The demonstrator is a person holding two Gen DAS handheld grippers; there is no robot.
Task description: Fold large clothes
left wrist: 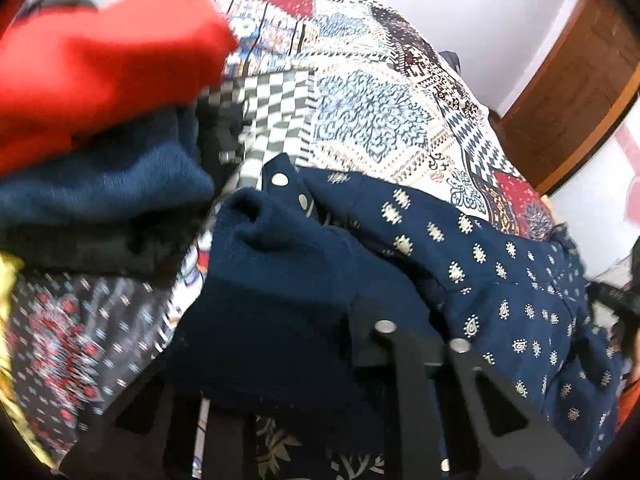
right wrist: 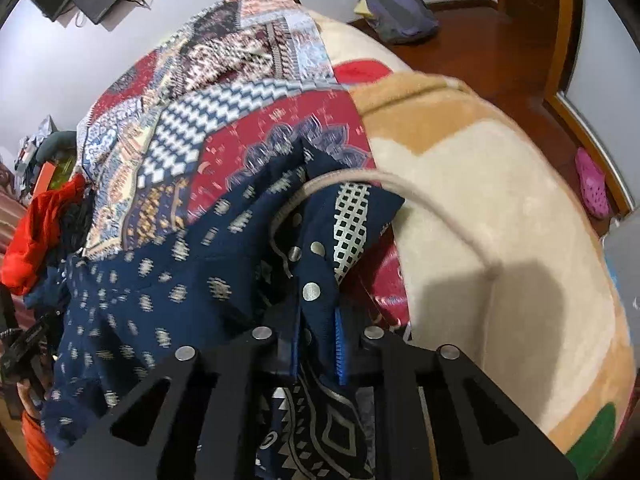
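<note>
A large navy garment with small cream motifs (left wrist: 500,280) lies bunched on the patchwork bedspread (left wrist: 372,100). My left gripper (left wrist: 384,340) is shut on a fold of it; dark cloth drapes over the left finger. In the right wrist view the same navy garment (right wrist: 168,288) hangs to the left. My right gripper (right wrist: 318,344) is shut on its buttoned edge, with the cloth pinched between the blue pads (right wrist: 340,352).
A pile of clothes, red (left wrist: 100,60), blue and black, lies to the left. A beige fleece blanket (right wrist: 500,220) covers the right of the bed. A wooden door frame (left wrist: 572,80), a backpack (right wrist: 400,4) and a pink shoe (right wrist: 592,184) are on the floor side.
</note>
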